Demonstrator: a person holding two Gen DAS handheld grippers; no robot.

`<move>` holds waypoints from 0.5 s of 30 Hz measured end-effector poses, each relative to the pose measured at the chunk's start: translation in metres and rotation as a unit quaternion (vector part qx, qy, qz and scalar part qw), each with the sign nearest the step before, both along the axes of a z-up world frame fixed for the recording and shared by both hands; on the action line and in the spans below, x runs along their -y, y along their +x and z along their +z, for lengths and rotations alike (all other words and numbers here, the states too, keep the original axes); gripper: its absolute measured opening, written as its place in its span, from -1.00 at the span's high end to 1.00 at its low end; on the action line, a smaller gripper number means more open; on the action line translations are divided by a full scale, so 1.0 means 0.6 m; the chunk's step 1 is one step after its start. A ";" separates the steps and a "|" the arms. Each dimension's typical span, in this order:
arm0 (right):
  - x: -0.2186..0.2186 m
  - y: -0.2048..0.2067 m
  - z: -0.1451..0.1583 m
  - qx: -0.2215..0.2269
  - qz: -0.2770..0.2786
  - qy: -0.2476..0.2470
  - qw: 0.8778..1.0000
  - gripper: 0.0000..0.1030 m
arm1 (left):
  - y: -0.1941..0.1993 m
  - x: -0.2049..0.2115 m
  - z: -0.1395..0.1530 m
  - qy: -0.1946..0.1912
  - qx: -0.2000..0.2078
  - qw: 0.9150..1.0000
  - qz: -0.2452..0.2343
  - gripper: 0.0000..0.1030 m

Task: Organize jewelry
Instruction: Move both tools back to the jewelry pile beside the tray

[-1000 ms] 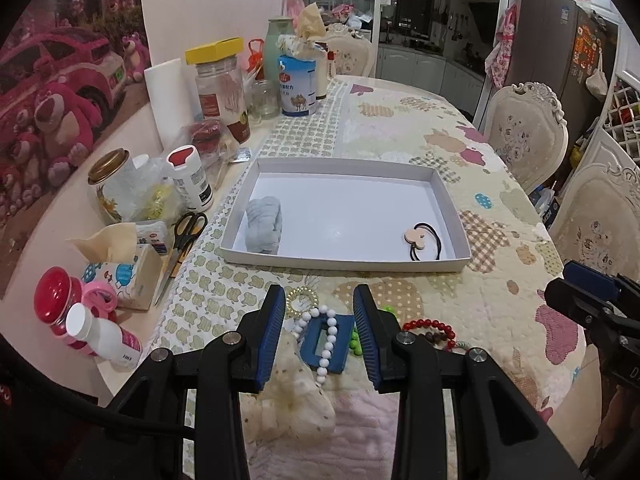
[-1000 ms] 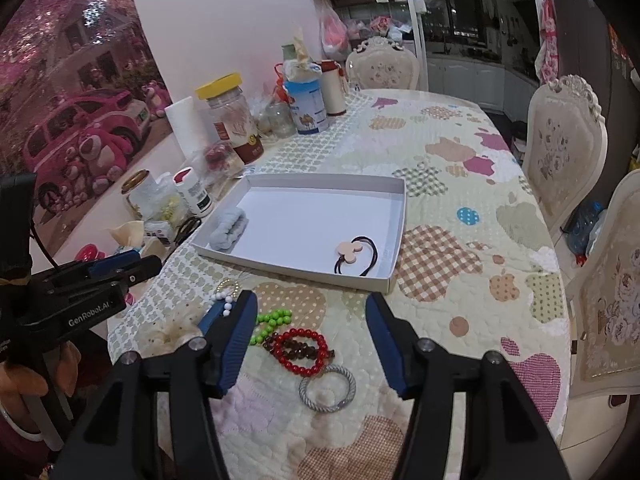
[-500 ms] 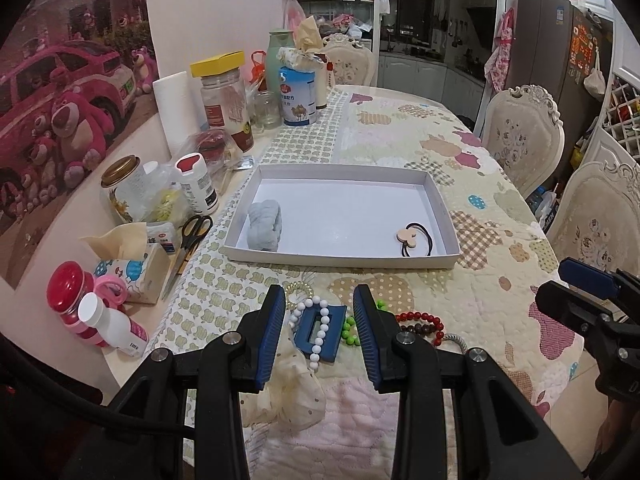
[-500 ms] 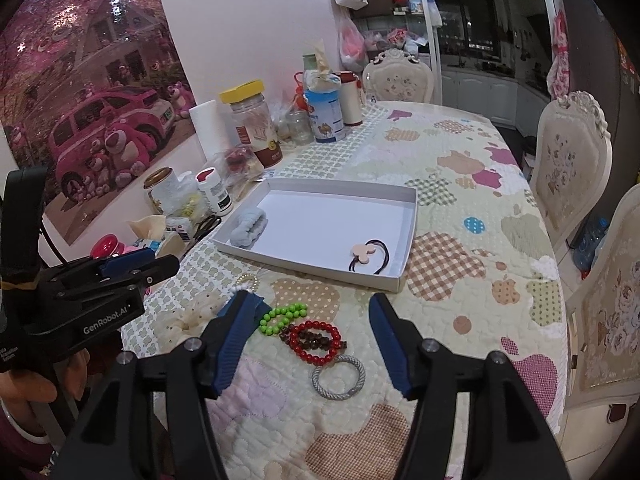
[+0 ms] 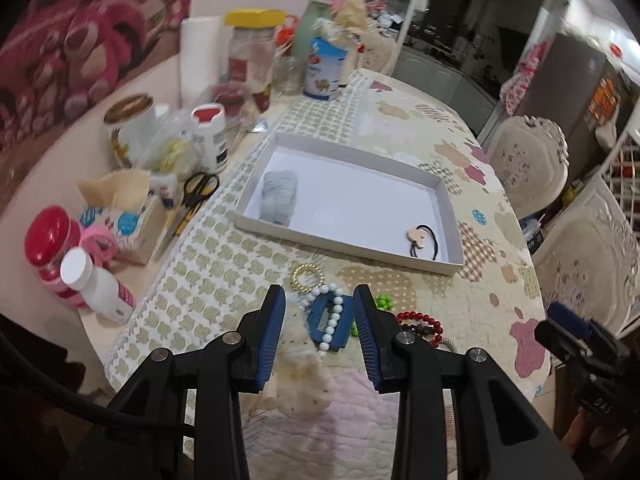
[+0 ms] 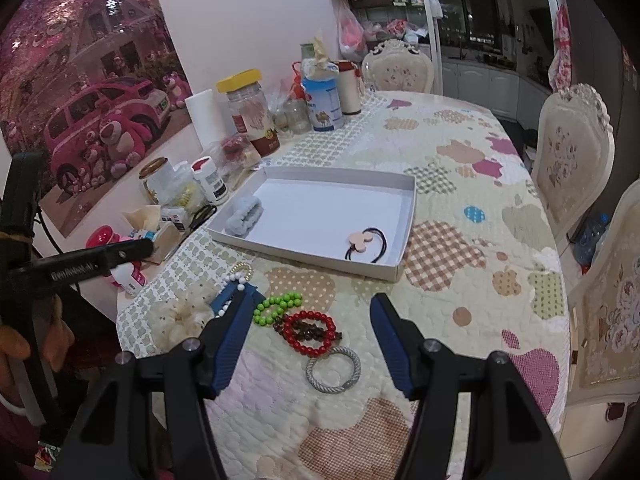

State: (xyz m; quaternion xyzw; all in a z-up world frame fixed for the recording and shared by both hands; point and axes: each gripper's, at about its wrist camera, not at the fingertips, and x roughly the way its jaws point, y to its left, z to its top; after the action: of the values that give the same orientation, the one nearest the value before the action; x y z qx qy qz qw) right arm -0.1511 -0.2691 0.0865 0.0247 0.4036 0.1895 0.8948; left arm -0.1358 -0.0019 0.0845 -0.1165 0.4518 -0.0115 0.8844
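A white tray [image 5: 448, 204] [image 6: 408, 216] lies mid-table and holds a light blue scrunchie [image 5: 279, 196] [image 6: 244, 221] and a black hair tie with a pink charm [image 5: 422, 240] [image 6: 366, 242]. My left gripper [image 5: 320, 320] is open above a blue hair clip [image 5: 320, 320] with a white bead bracelet [image 5: 332, 316] across it; a gold ring bracelet [image 5: 306, 276] and a cream scrunchie [image 5: 298, 372] lie nearby. My right gripper [image 6: 310, 328] is open above green beads [image 6: 276, 308], red beads [image 6: 310, 332] and a silver bangle [image 6: 333, 369].
Jars, bottles, scissors [image 5: 192, 200], a tissue pack [image 5: 120, 216] and a paper roll crowd the table's left side by the wall. Chairs [image 6: 572, 160] stand on the right. The other gripper shows in each view: right [image 5: 576, 336], left [image 6: 80, 264].
Both grippers have risen and pulled back a little from the table. The left view has tilted and swung slightly. The jewelry has not moved.
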 end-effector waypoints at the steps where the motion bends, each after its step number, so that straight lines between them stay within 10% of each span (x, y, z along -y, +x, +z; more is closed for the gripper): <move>1: 0.002 0.003 -0.004 -0.004 -0.001 0.001 1.000 -0.24 | 0.002 -0.005 -0.006 -0.007 -0.008 1.000 0.001 0.53; 15: -0.013 0.025 -0.059 -0.047 0.007 -0.002 0.999 -0.25 | 0.006 -0.052 -0.078 -0.047 -0.074 0.996 -0.006 0.37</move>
State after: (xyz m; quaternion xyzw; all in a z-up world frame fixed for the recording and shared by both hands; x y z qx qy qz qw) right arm -0.1361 -0.2612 0.0509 0.0287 0.4462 0.1933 0.8733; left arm -0.1320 0.0290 0.0378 -0.1557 0.5160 -0.0290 0.8418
